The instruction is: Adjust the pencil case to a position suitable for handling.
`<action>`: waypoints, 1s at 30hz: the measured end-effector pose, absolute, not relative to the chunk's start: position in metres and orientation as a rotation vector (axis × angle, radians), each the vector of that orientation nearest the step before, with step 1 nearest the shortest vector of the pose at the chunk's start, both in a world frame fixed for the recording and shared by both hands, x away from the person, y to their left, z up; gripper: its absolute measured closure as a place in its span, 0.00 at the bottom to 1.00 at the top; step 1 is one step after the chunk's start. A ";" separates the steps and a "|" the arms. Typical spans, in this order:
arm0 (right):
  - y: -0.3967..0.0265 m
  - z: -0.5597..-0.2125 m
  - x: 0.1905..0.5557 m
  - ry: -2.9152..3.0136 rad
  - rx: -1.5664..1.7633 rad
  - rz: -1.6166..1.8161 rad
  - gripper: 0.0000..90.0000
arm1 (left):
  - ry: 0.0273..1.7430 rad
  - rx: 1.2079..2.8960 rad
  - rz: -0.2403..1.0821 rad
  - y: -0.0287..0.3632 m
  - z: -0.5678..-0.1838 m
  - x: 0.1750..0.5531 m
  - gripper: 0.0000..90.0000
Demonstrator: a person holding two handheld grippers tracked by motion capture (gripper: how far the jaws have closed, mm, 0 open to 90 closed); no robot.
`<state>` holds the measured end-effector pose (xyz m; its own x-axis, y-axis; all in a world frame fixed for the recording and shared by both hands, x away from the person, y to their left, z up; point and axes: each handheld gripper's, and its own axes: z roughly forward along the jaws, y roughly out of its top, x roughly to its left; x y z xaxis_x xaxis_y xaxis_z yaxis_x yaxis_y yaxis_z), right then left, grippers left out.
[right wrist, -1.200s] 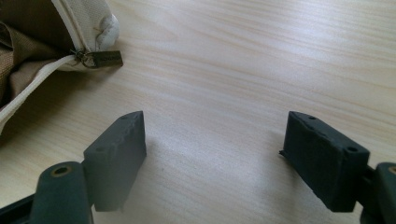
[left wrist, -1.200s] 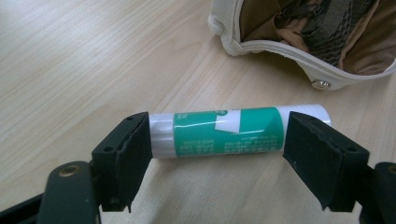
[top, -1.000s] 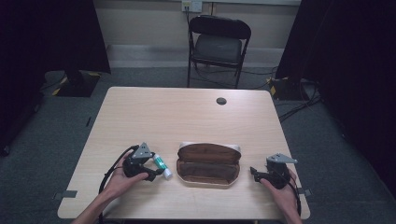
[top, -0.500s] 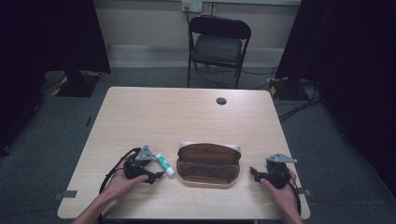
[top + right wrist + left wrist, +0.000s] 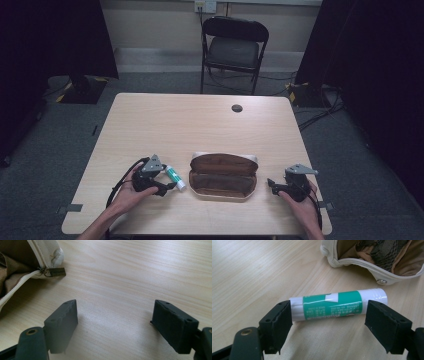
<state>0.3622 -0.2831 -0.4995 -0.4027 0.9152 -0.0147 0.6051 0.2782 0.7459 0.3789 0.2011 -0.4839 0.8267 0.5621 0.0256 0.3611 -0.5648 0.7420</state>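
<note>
A white glue stick (image 5: 175, 178) with a green label lies on the table just left of an open brown pencil pouch (image 5: 223, 176). My left gripper (image 5: 167, 188) stands open at the stick. In the left gripper view the glue stick (image 5: 332, 305) lies crosswise just beyond the fingertips of the left gripper (image 5: 328, 307); the pads do not squeeze it. The pouch's pale rim (image 5: 352, 263) is behind it. My right gripper (image 5: 272, 184) rests open to the right of the pouch. The right gripper (image 5: 116, 305) has bare wood between its jaws, with the pouch's zipper end (image 5: 53, 272) at upper left.
The light wooden table (image 5: 200, 125) has a small dark round cap (image 5: 237, 108) near its far edge. A black folding chair (image 5: 234, 47) stands behind the table. Cables trail from both grippers toward the near edge.
</note>
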 end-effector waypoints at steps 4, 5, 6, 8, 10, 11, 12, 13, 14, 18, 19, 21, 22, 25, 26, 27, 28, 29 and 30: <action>-0.283 -0.500 0.362 2.108 1.366 0.932 0.22 | 0.659 2.198 0.335 0.201 -0.483 0.378 0.25; -0.283 -0.500 0.362 2.108 1.366 0.932 0.22 | 0.647 2.212 0.336 0.200 -0.482 0.378 0.25; -0.283 -0.500 0.362 2.108 1.366 0.932 0.22 | 0.644 2.215 0.328 0.199 -0.483 0.376 0.25; -0.283 -0.500 0.362 2.108 1.366 0.932 0.22 | 0.637 2.222 0.337 0.198 -0.482 0.374 0.26; -0.283 -0.500 0.362 2.107 1.368 0.931 0.22 | 0.638 2.202 0.329 0.198 -0.481 0.373 0.26; -0.283 -0.500 0.362 2.107 1.366 0.932 0.22 | 0.633 2.201 0.333 0.197 -0.481 0.372 0.26; -0.283 -0.500 0.362 2.106 1.367 0.932 0.22 | 0.624 2.217 0.345 0.197 -0.480 0.373 0.26; -0.283 -0.500 0.362 2.106 1.368 0.931 0.22 | 0.633 2.221 0.348 0.197 -0.481 0.372 0.26; -0.283 -0.500 0.363 2.108 1.368 0.933 0.22 | 0.628 2.216 0.346 0.196 -0.482 0.373 0.26; -0.283 -0.500 0.363 2.109 1.368 0.931 0.22 | 0.605 2.253 0.339 0.195 -0.483 0.371 0.26; -0.283 -0.500 0.363 2.109 1.368 0.931 0.22 | 0.604 2.251 0.331 0.194 -0.484 0.370 0.26; -0.283 -0.500 0.363 2.108 1.368 0.931 0.22 | 0.578 2.273 0.332 0.192 -0.485 0.370 0.27; -0.283 -0.500 0.363 2.109 1.367 0.931 0.22 | 0.585 2.260 0.331 0.190 -0.485 0.369 0.28; -0.283 -0.500 0.363 2.110 1.363 0.931 0.22 | 0.571 2.240 0.334 0.186 -0.485 0.368 0.29; -0.283 -0.500 0.363 2.110 1.364 0.932 0.22 | 0.527 2.280 0.350 0.188 -0.482 0.369 0.29; -0.283 -0.500 0.363 2.110 1.367 0.933 0.22 | 0.518 2.268 0.349 0.187 -0.481 0.368 0.29; -0.283 -0.499 0.363 2.111 1.367 0.933 0.22 | 0.502 2.278 0.357 0.187 -0.480 0.368 0.29; -0.283 -0.499 0.363 2.111 1.368 0.933 0.22 | 0.489 2.266 0.364 0.186 -0.480 0.367 0.29; -0.283 -0.499 0.363 2.111 1.368 0.933 0.22 | 0.491 2.249 0.356 0.185 -0.479 0.367 0.29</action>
